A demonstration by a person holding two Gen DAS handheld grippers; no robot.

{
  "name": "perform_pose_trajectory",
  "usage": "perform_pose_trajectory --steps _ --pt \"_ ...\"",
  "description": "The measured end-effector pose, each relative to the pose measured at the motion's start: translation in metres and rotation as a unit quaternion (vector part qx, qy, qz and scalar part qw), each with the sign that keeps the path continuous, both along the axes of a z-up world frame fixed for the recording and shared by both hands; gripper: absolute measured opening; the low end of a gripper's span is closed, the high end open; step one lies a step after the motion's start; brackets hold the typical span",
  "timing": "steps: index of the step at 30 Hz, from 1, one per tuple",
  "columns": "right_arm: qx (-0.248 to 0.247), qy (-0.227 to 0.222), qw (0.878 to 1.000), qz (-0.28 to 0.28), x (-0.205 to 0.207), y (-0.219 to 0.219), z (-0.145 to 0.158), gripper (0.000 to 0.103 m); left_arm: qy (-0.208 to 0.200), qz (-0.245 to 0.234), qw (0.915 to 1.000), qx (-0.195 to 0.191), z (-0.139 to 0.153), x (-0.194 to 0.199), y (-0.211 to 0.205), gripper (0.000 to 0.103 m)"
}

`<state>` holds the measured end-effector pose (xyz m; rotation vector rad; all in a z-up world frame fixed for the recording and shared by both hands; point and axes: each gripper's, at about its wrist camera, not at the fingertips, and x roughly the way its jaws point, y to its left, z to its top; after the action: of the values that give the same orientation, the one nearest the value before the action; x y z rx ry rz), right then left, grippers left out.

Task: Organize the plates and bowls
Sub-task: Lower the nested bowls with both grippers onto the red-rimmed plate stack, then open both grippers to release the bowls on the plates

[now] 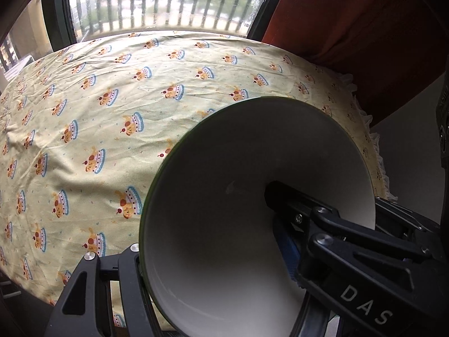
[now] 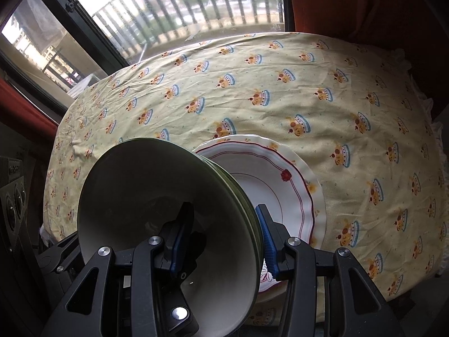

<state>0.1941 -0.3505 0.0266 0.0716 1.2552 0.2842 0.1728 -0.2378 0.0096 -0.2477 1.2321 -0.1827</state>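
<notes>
A stack of nested green-rimmed bowls, white inside, hangs tilted above the table between both grippers. My right gripper is shut on the stack's right wall, with the left finger inside the top bowl and the blue-padded right finger outside. In the left wrist view the same bowl fills the lower middle. My left gripper is shut on its left wall, right finger inside and left finger outside. A white scalloped plate with a red line and a red flower lies on the cloth just behind the stack.
The table wears a yellow tablecloth printed with small cakes, its frilled edge on the right. A window with balcony bars runs behind the table, and red curtains hang at the right. Dark equipment stands at the left.
</notes>
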Motion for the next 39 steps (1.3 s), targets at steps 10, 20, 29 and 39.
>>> perform_pose_trajectory --steps 10,20,29,39 --pt "-0.024 0.022 0.999 0.01 0.01 -0.01 -0.016 0.049 0.024 0.007 0.9995 -0.02 -0.018 0.009 -0.013 0.069" --pt "-0.038 0.036 0.999 0.01 0.024 -0.012 -0.028 0.049 0.03 -0.011 0.9995 -0.008 -0.026 0.025 -0.02 0.068" --pt "-0.024 0.022 0.999 -0.003 0.023 -0.019 -0.034 0.05 0.019 -0.027 0.9991 0.025 -0.023 0.023 -0.028 0.069" --pt "-0.043 -0.004 0.999 -0.03 0.013 -0.026 -0.034 0.078 0.02 0.008 0.9979 0.061 -0.023 0.009 -0.016 0.082"
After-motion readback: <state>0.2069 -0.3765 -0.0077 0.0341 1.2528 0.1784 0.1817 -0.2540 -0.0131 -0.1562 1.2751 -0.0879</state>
